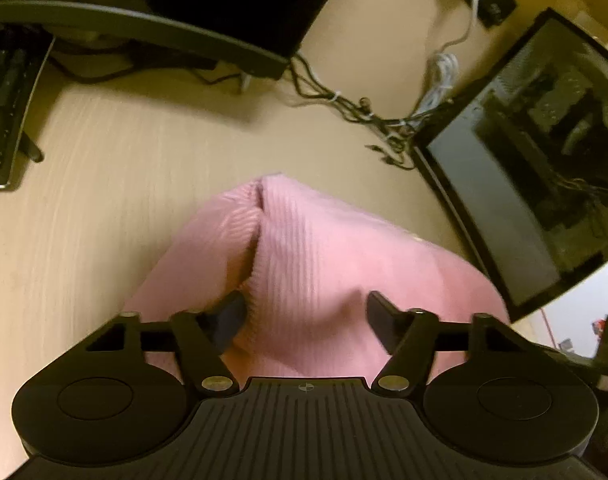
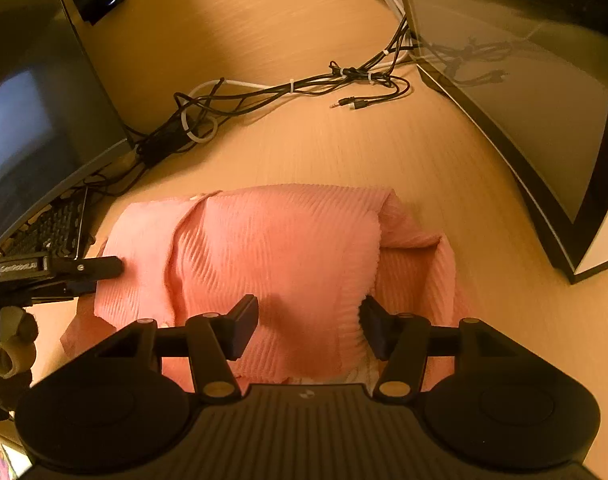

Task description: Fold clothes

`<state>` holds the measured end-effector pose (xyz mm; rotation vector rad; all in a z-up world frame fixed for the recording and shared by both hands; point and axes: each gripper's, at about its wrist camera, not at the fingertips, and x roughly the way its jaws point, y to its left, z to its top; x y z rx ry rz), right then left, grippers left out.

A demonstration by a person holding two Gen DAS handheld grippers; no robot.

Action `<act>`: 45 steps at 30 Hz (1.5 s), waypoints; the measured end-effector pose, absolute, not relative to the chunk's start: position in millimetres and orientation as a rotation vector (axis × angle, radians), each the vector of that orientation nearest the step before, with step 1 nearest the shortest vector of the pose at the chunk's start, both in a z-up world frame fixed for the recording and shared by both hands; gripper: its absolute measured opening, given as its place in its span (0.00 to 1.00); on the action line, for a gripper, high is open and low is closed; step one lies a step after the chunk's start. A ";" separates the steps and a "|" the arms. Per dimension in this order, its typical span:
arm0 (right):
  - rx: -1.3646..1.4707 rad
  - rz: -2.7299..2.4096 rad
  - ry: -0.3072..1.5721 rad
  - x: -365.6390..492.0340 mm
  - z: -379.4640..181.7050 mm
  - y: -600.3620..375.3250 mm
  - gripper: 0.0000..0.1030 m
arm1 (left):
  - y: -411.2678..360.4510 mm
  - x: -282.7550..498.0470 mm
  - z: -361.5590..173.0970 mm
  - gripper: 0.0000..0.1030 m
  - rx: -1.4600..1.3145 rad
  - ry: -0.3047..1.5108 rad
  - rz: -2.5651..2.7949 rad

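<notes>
A pink ribbed garment [image 1: 316, 256] lies folded in a bundle on the light wooden desk [image 1: 103, 200]. In the left wrist view my left gripper [image 1: 306, 314] hangs open just over its near part, one finger on each side of a raised fold. In the right wrist view the same garment [image 2: 287, 248] is a rough rectangle with layers doubled over at its right end. My right gripper [image 2: 308, 316] is open above its near edge, nothing pinched. The left gripper [image 2: 97, 276] comes in from the left, its tips at the cloth's left edge.
A tangle of black and white cables [image 2: 287, 88] lies beyond the garment. A monitor [image 2: 35, 132] and keyboard [image 2: 51, 224] stand left, a glass-sided computer case [image 2: 544, 92] right. In the left wrist view the case [image 1: 544, 152] is close on the right.
</notes>
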<state>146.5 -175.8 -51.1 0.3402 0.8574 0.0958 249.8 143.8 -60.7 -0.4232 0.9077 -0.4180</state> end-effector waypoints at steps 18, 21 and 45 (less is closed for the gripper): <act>0.344 0.080 0.833 139.8 -55.6 -174.1 0.46 | 141.9 242.7 -67.4 0.56 -0.437 0.916 -0.386; 0.346 0.078 0.829 140.2 -54.7 -177.1 0.50 | 145.5 237.9 -65.3 0.74 -0.435 0.901 -0.372; 0.265 0.206 0.802 165.4 -27.7 -172.5 0.13 | 122.1 249.2 -24.9 0.17 -0.276 0.858 -0.410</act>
